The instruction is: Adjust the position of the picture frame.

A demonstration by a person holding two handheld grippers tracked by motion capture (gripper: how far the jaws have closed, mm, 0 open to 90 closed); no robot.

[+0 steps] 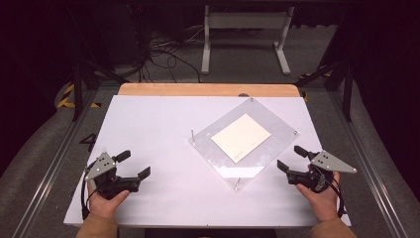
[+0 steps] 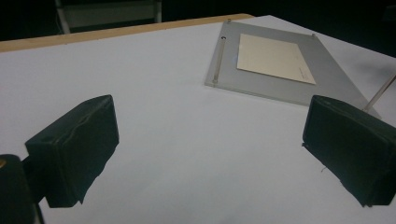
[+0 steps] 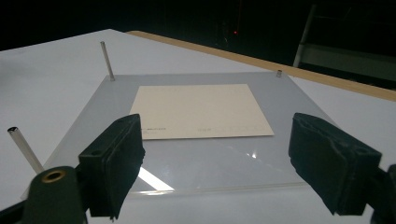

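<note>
White table [image 1: 163,139], wood strip at its far edge, in a dark room. Clear plate [image 1: 270,124] bears a cream card [image 1: 241,137]. Left gripper [image 1: 134,164] and right gripper [image 1: 288,158]: jaws wide, empty.

The left gripper [image 2: 210,149] holds its two black jaws wide apart over the white table [image 2: 154,93], nothing between them. Beyond lies a clear acrylic plate [image 2: 275,86] bearing a cream card [image 2: 273,58]; thin metal pins [image 2: 219,58] stand at its corners.
</note>
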